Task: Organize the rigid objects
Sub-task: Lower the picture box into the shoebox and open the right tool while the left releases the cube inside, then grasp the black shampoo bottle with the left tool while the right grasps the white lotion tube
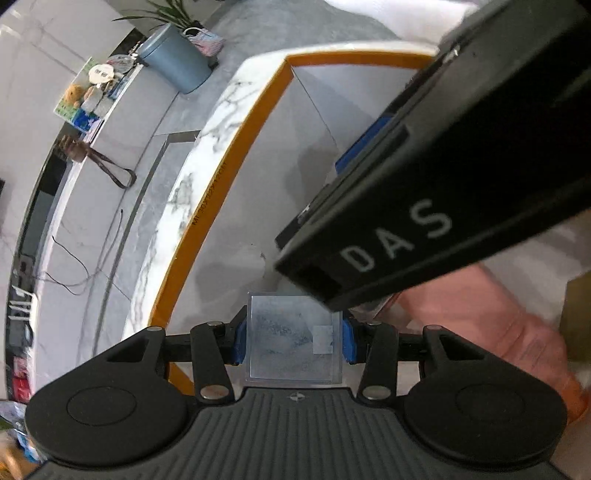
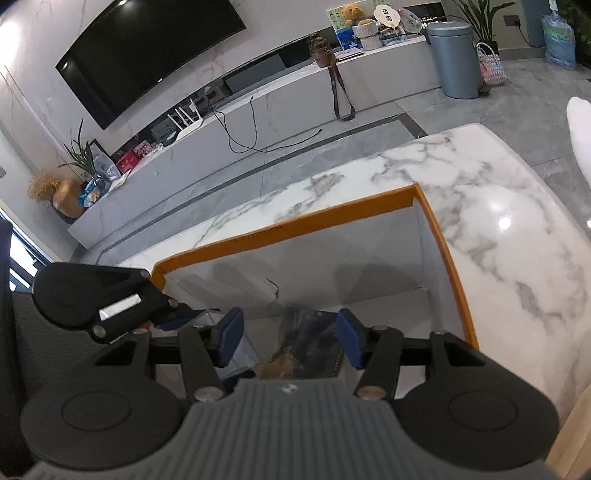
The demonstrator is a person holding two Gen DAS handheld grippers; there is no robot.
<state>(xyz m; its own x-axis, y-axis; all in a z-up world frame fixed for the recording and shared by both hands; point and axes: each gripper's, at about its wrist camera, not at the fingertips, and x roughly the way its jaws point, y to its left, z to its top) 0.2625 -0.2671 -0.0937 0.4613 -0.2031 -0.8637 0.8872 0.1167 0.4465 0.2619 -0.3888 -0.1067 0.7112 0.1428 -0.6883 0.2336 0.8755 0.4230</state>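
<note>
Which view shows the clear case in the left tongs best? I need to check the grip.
The left wrist view: the clear case faces the camera, clamped between both blue pads of the left tongs. The right wrist view shows only a clear edge behind the right tongs' left pad.

A dark wall-mounted television (image 2: 147,55) fills the upper left of the right wrist view on a pale marble-veined wall (image 2: 37,48). Below it runs a long low white media cabinet (image 2: 258,110) with cables trailing onto the grey tiled floor (image 2: 498,110). A blue-grey bin (image 2: 456,59) stands at upper right beside a potted plant (image 2: 480,18). The glossy white marble counter (image 2: 498,206) reflects bright light spots.
</note>
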